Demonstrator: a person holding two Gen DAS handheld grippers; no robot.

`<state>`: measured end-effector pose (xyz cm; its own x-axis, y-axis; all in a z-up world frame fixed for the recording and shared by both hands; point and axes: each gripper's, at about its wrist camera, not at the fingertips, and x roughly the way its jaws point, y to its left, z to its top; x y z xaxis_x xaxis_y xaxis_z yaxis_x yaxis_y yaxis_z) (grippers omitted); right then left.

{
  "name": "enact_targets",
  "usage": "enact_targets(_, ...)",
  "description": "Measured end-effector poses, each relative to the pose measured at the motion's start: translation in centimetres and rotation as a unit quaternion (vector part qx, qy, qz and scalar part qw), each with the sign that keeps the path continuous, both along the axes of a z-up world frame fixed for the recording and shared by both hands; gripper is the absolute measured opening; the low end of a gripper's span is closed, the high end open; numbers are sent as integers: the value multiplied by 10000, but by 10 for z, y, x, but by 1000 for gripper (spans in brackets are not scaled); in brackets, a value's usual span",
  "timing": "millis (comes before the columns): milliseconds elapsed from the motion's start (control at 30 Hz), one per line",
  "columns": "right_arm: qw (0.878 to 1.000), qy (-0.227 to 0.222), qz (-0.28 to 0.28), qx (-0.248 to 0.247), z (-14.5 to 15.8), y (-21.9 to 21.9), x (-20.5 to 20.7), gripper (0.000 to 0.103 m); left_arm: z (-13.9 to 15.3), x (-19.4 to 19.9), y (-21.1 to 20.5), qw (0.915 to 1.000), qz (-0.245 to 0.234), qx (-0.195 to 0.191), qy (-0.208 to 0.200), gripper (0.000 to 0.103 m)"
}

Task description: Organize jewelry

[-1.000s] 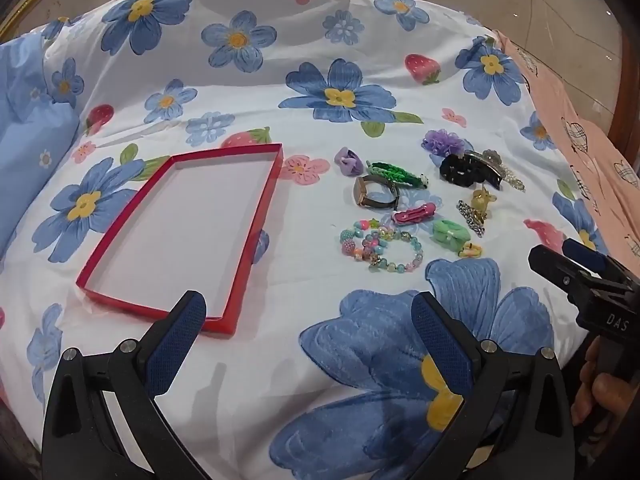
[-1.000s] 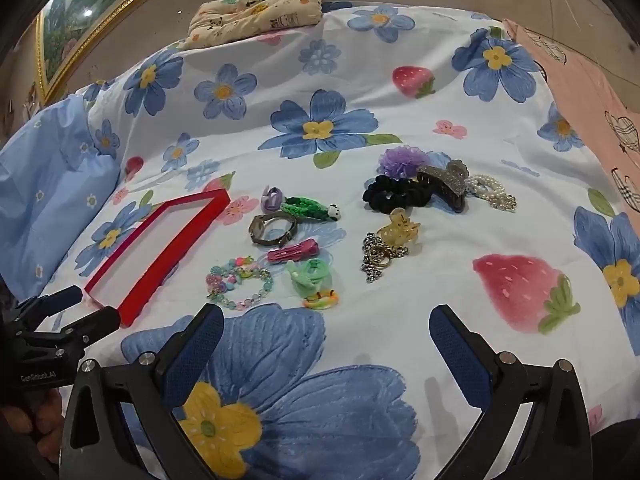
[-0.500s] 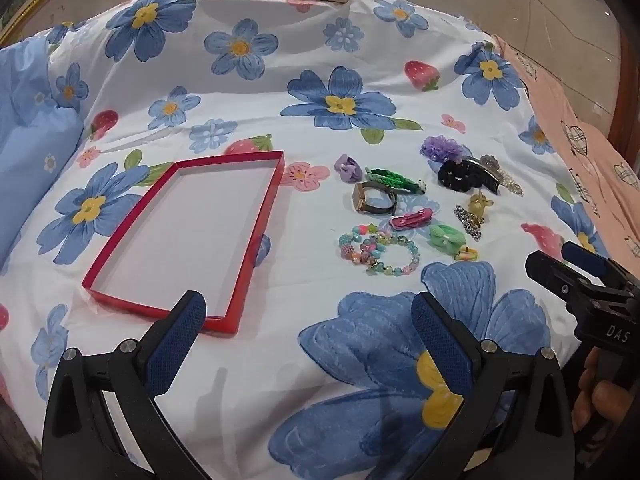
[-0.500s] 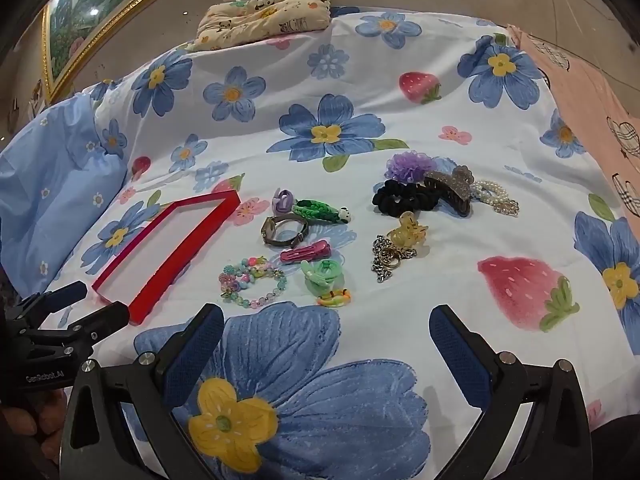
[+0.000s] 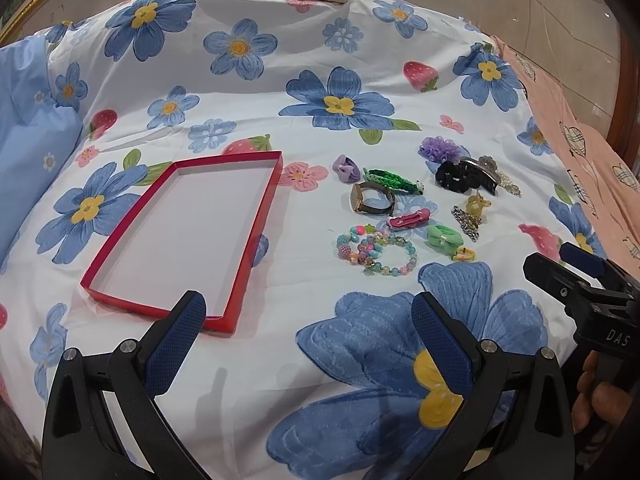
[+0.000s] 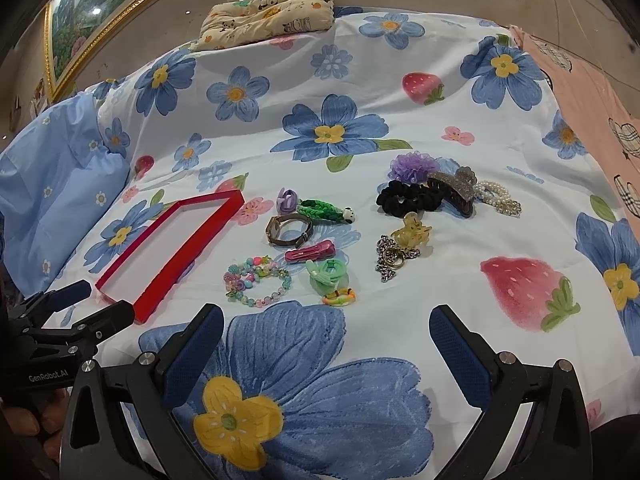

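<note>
both tools, the left gripper [image 5: 308,316] and right gripper [image 6: 326,330], hung released over the floral sheet [image 5: 248,392]; jewelry, including a beaded bracelet [image 6: 258,278], lay beside the empty red tray [image 5: 188,236]. nearest pieces looked best taken first, pinched low.

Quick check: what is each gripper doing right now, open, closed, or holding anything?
Left gripper: open, holding nothing.
Right gripper: open, holding nothing.

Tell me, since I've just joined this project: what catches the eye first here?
A cluster of colourful jewelry lies mid-bedsheet, including a beaded bracelet and a black scrunchie. Left of it sits an empty red tray. Both grippers, left and right, hover open.
</note>
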<state>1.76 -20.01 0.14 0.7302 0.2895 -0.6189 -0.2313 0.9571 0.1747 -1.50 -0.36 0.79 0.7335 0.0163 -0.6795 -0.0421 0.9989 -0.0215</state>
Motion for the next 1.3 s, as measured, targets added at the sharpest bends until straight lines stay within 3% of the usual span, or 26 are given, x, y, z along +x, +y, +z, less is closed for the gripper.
enact_targets(1067,9999,-67,91,14,3,5,0,103,5,3,1,10000,19,-49,-17,103)
enact_targets(1300,9998,-93,161,74,4,5,3,102,-1,22,1,9995,-137,-255,107,103)
